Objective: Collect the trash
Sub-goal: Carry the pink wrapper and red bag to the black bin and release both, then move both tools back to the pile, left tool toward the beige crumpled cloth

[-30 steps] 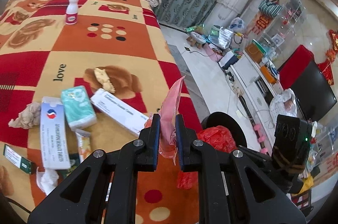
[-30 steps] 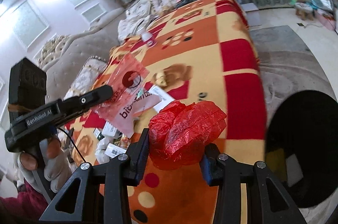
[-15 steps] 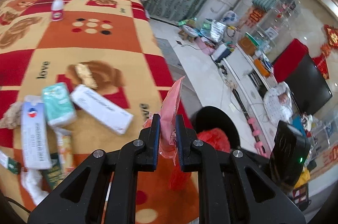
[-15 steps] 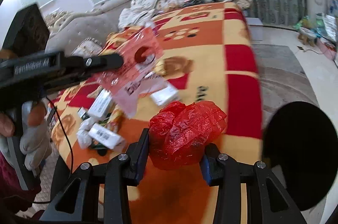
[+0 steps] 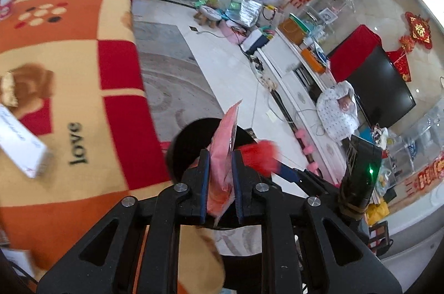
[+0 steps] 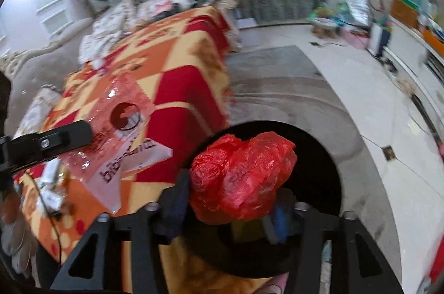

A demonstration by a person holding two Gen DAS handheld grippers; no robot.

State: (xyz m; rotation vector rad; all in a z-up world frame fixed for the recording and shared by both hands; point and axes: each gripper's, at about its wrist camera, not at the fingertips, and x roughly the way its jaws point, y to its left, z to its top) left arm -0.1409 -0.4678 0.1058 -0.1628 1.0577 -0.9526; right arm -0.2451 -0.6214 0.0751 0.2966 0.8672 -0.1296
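Note:
My left gripper (image 5: pixel 220 155) pinches a pink plastic wrapper (image 5: pixel 223 127) that stands upright between its pads; the jaws are starting to open. Directly under it sits a round black bin (image 5: pixel 177 144) on the floor beside the table. My right gripper (image 6: pixel 231 188) has a crumpled red plastic bag (image 6: pixel 241 171) between its pads, jaws opening, the bag still touching both. The bin (image 6: pixel 324 163) lies right beneath the bag. The right wrist view shows the left gripper (image 6: pixel 80 131) at the left with the wrapper (image 6: pixel 125 133). The left wrist view shows the bag (image 5: pixel 260 155) blurred.
A table under an orange, red and yellow blanket (image 5: pixel 69 58) fills the left. On it lie a white box (image 5: pixel 22 144) and other litter. A grey rug (image 5: pixel 172 77), a low white cabinet and a television (image 5: pixel 383 88) are to the right. A gloved hand (image 6: pixel 14 238) holds the left gripper.
Both grippers have swung right, off the table edge, and now hang over the black bin. The gaps between both pairs of jaws have widened a little, with wrapper and bag still between them.

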